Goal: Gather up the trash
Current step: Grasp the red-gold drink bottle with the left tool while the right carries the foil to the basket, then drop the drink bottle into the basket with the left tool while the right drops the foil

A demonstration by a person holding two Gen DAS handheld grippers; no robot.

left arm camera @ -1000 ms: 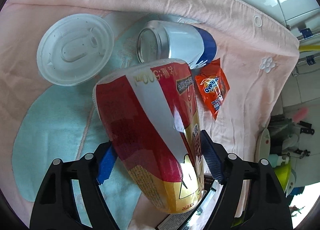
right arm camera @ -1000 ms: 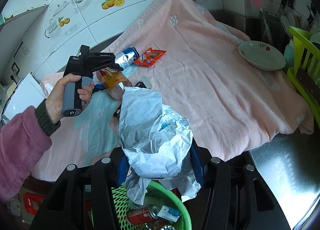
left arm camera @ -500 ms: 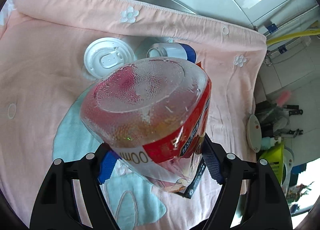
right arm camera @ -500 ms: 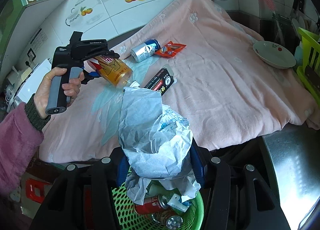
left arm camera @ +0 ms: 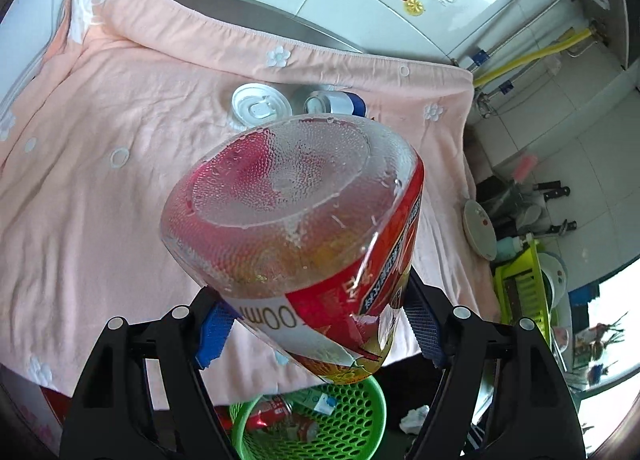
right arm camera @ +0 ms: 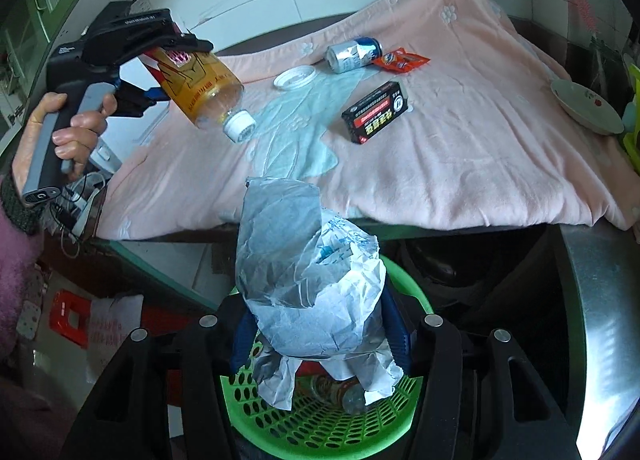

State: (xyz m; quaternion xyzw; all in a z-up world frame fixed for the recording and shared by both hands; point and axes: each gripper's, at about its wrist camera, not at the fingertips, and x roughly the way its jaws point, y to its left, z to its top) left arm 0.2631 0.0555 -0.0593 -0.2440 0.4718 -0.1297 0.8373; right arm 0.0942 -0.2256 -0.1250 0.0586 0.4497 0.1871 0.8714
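Right wrist view: our right gripper (right arm camera: 320,334), jaws just loosening around the crumpled paper (right arm camera: 308,280), hangs directly above the green basket (right arm camera: 320,424), while our left gripper (right arm camera: 156,72), clamped on the plastic bottle (right arm camera: 200,88), is farther off.

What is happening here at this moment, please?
A person is collecting trash with a handheld gripper in each hand. The left gripper holds a plastic drink bottle in the air, cap end down. The right gripper has crumpled white paper between its fingers directly above the green basket; its jaws have just been opening. On the pink blanket a can, a white lid, an orange snack wrapper and a black box are not yet collected.
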